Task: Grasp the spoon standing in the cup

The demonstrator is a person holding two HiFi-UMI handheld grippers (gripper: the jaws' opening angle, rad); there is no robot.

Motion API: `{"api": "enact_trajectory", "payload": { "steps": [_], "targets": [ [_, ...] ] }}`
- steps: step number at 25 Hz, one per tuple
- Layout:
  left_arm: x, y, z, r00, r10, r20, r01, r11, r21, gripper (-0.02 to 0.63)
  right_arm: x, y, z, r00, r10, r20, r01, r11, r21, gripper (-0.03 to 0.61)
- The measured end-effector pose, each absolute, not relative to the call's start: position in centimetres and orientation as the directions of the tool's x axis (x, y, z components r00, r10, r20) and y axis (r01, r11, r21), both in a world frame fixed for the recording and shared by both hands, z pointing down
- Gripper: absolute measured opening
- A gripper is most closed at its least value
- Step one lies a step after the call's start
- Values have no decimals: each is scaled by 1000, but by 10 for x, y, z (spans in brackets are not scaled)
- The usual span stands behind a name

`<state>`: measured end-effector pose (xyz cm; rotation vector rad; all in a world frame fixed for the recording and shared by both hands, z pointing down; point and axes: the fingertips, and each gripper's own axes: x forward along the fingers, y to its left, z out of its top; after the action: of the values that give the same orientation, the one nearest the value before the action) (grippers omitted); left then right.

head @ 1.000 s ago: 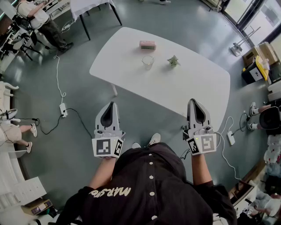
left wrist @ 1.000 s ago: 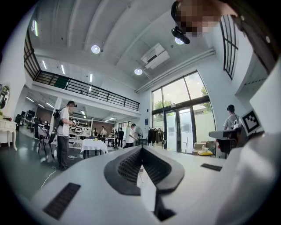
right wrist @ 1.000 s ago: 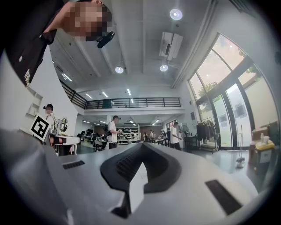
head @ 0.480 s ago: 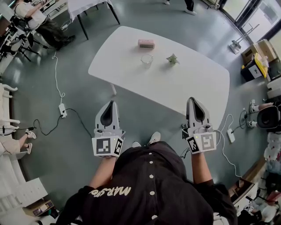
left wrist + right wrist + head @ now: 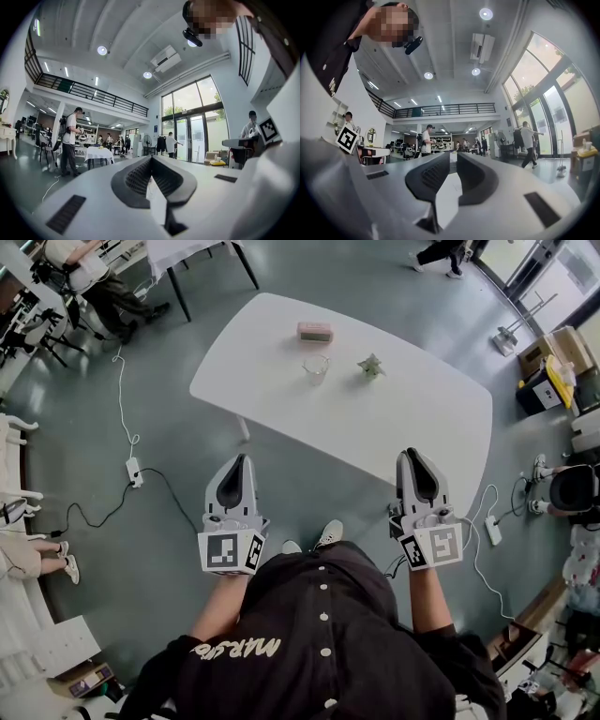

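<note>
A clear cup stands on the white table, toward its far side. Any spoon in it is too small to make out. Both grippers are held close to my body, well short of the table and far from the cup. My left gripper points forward over the floor, and its jaws meet at the tips with nothing between them. My right gripper hovers by the table's near edge. Its jaws are opening, with a narrow gap and nothing in it.
A pink box lies beyond the cup and a small green object sits to the cup's right. A power strip and cables lie on the floor at left. Another table and seated people are at the far left.
Both grippers stay in about the same places. A person walking beyond the table has moved to the right. The view has shifted slightly.
</note>
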<state>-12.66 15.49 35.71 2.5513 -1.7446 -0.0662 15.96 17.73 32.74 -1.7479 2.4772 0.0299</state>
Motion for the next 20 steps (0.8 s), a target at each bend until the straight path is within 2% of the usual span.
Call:
{"api": "enact_trajectory", "payload": {
  "steps": [4,14,20],
  "targets": [
    [-126,155,357,358,-934,-3,-932,-358,65,8,156,176,329,-352,-931,-93,-933,357,-48,65],
    [-117,153,355,350,-937,-2,-935,-350,54,8,157,168,333,-402,-912,-86,-910,408,-75,226],
    [-109,151,356,332,-943,3,-942,-332,45,8,164,161,335,-421,-903,-87,-900,428,-80,261]
  ]
}}
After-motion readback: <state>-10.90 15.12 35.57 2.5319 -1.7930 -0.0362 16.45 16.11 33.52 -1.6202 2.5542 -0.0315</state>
